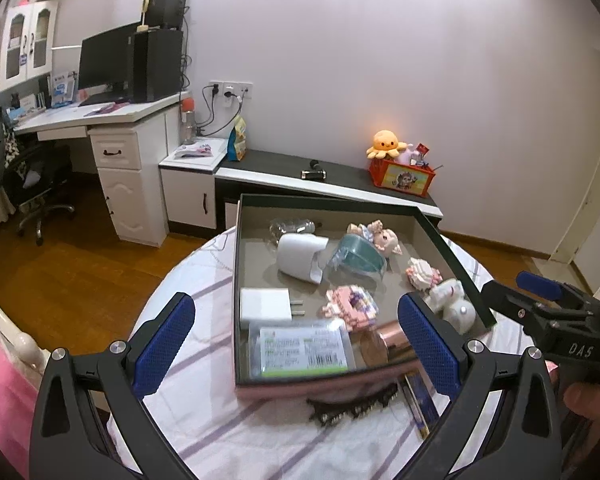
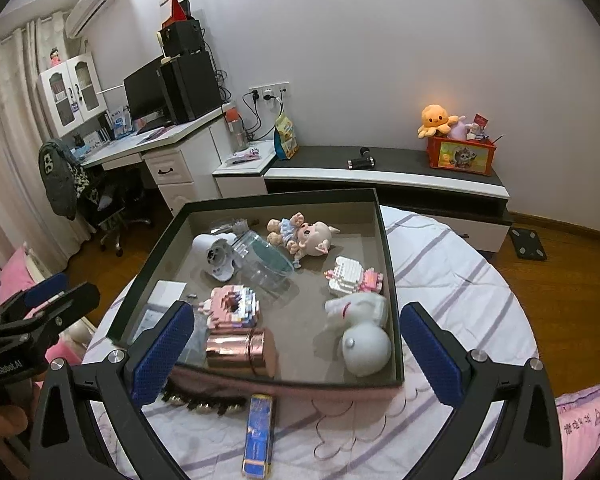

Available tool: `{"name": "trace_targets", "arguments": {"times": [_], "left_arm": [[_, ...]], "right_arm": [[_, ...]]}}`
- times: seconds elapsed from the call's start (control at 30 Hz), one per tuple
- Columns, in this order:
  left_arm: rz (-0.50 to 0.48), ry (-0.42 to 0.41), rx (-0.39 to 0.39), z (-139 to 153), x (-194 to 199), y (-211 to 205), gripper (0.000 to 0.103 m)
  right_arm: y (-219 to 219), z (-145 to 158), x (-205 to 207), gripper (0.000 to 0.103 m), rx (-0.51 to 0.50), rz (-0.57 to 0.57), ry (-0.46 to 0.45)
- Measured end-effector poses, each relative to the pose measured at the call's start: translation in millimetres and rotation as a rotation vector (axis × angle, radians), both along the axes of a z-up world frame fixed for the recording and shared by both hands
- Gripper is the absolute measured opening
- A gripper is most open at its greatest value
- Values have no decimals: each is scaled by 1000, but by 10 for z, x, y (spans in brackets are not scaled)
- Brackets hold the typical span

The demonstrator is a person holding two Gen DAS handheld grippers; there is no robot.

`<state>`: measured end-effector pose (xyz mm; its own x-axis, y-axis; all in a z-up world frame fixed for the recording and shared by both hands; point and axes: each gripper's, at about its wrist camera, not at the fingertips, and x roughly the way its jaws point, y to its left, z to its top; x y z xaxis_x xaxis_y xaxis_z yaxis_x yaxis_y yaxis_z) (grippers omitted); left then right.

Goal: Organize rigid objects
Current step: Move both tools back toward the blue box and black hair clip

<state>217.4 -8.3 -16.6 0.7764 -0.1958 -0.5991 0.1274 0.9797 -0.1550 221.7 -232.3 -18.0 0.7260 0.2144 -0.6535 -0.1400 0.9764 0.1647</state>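
A shallow dark-rimmed box [image 1: 237,280] [image 2: 389,264] sits on a round striped bedspread [image 2: 452,280]. Inside lie a white cup [image 1: 300,258], a white charger [image 1: 265,304], a labelled clear case [image 1: 300,346], a copper cylinder [image 2: 240,350], pink brick figures [image 2: 232,306], a doll [image 2: 304,234] and a white toy [image 2: 364,332]. In front of the box lie a black hair clip [image 2: 202,400] and a blue bar [image 2: 258,432]. My left gripper [image 1: 296,344] is open over the box's near left part, and my right gripper [image 2: 296,352] is open over its near edge. Neither holds anything.
A low dark-topped cabinet [image 2: 380,164] stands behind, with an orange plush [image 2: 436,118] on a red box [image 2: 460,156]. A white desk with a monitor [image 2: 144,92] and a chair [image 2: 112,208] stand at the left. Wooden floor surrounds the table. A pink pillow [image 2: 588,420] lies at right.
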Motion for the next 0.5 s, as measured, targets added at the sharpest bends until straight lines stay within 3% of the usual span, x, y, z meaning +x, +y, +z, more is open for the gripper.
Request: {"name": "trace_targets", "arguments": {"times": [0.5], "left_arm": [[18, 40, -16, -200, -781, 96, 103]], "right_arm": [[-60, -171, -804, 103, 31, -2, 31]]}}
